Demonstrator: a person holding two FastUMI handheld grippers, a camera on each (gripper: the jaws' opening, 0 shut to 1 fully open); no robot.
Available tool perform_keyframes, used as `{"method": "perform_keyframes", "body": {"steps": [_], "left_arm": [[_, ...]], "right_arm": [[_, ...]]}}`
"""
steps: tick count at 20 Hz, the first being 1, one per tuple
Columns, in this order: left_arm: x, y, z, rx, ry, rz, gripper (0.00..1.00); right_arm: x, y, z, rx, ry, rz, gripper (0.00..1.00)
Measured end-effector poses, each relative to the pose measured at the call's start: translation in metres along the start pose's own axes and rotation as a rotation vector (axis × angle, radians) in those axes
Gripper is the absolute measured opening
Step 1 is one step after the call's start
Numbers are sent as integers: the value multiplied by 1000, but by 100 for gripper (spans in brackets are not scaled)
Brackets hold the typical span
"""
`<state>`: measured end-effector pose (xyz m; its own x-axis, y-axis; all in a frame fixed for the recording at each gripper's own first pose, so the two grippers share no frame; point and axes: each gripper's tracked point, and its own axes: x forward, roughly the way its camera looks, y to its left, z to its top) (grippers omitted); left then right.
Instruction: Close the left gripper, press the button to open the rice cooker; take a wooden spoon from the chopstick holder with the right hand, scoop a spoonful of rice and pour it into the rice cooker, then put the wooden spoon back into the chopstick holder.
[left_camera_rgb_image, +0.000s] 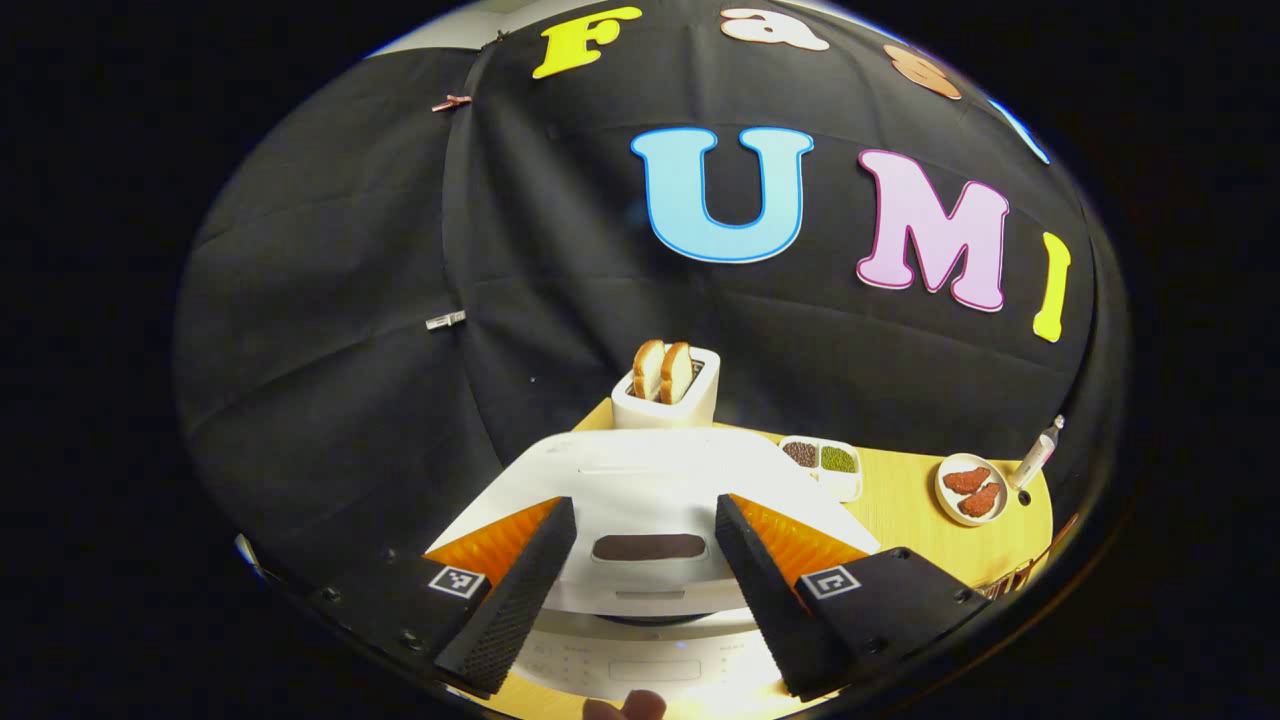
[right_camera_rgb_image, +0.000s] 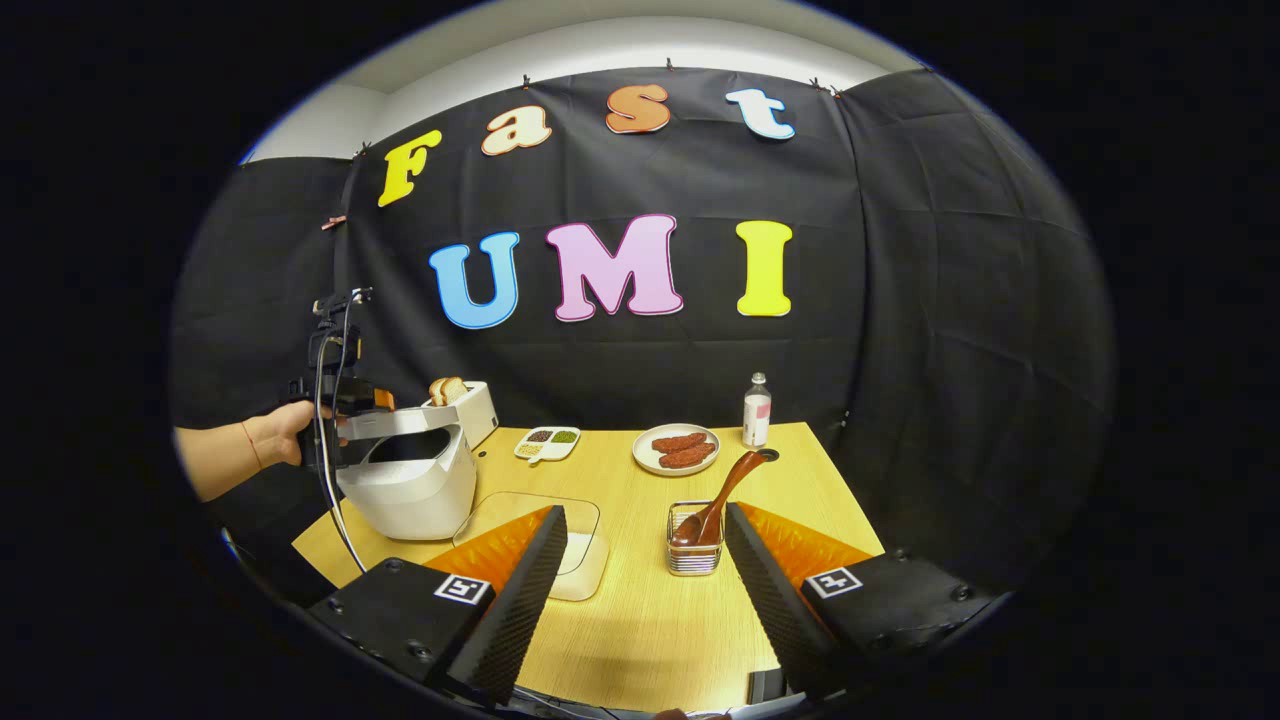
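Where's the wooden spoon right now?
In the right gripper view, the wooden spoon stands tilted in the chopstick holder on the table, just ahead of the open right gripper, in front of the plate.

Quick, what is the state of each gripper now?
Left gripper: jaws open, holding nothing, above the rice cooker.
Right gripper: jaws open, holding nothing.

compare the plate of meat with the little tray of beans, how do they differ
The plate is round and undivided, holding reddish-brown meat pieces; the tray is roughly square, split into compartments of dark, green and pale grains. The plate sits nearer the bottle, the tray nearer the toaster. Both are white and rest on the table.
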<state>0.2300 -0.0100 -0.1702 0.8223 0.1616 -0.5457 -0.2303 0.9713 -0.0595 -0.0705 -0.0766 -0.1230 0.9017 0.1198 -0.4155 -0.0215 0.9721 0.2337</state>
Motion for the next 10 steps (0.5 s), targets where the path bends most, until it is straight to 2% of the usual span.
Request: {"method": "perform_keyframes", "body": {"steps": [5,10], "left_arm": [[10,-3,-46,-5,76,-13,99],[11,-5,-55,4,55,-12,99]], "right_arm": [[-1,7,-5,-14,11,6,99],[-1,11,-5,-27,17,15,98]]}}
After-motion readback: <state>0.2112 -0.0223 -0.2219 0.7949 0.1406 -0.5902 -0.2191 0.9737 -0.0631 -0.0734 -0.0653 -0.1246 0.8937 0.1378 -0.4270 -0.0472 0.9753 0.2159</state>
